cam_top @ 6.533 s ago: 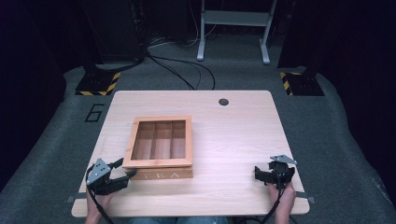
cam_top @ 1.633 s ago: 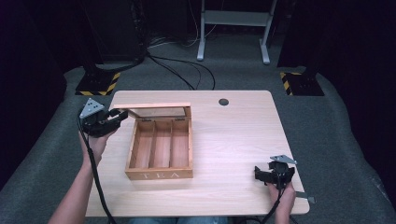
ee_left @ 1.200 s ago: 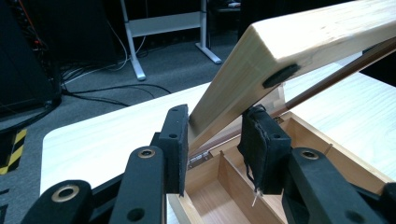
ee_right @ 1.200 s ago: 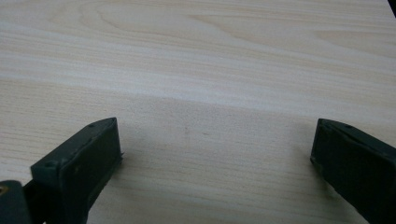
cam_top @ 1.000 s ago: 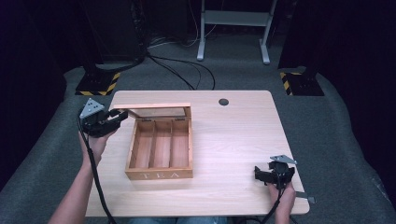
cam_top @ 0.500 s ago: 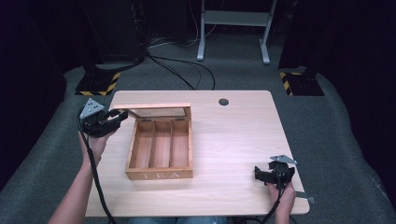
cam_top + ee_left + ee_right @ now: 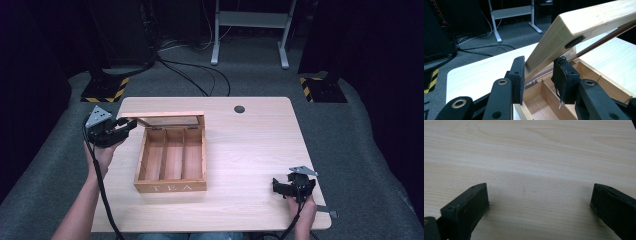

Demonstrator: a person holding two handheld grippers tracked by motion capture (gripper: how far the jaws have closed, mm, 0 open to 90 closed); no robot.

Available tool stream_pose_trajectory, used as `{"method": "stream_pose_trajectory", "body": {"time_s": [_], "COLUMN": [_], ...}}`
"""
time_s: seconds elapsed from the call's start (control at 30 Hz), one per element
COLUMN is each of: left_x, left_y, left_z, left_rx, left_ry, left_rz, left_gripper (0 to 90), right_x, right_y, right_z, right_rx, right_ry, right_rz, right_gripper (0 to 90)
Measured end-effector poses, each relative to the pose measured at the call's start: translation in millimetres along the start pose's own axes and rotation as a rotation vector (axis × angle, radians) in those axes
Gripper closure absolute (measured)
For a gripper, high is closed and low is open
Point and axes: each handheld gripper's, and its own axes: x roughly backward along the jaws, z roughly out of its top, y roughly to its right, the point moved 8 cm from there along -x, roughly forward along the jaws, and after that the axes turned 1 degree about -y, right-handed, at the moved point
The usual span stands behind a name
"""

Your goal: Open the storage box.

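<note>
A wooden tea box (image 7: 170,186) with three bare compartments stands left of the table's middle. Its lid (image 7: 165,118) is raised at the back, hinged along the far side. My left gripper (image 7: 127,126) is at the box's back left corner, shut on the lid's corner. In the left gripper view the two pads (image 7: 517,77) sit on either side of the pale lid frame (image 7: 584,27), above the open compartments (image 7: 549,100). My right gripper (image 7: 277,186) rests near the table's front right corner. It is open, with bare tabletop (image 7: 529,157) between its jaws (image 7: 539,200).
A small dark round hole (image 7: 239,108) lies near the table's far edge. Beyond the table, cables (image 7: 200,75), a white stand's legs (image 7: 250,35) and two yellow-and-black striped bases (image 7: 102,90) sit on the grey floor.
Since the oldest frame my left gripper has gone from the front left edge to the box's back left, and the lid has swung open. Nothing has moved over the last second.
</note>
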Motion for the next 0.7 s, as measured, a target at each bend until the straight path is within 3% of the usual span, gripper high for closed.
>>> {"method": "stream_pose_trajectory", "body": {"time_s": [0.7], "left_x": [-0.9], "left_y": [-0.5], "left_z": [1.4], "left_rx": [0.002], "left_ry": [0.001], "left_rz": [0.004], "left_gripper": [62.1], "right_x": [0.0], "right_y": [0.0], "right_z": [0.0], "right_rx": [0.000], "right_ry": [0.000], "right_rz": [0.000], "right_gripper": [1.1]}}
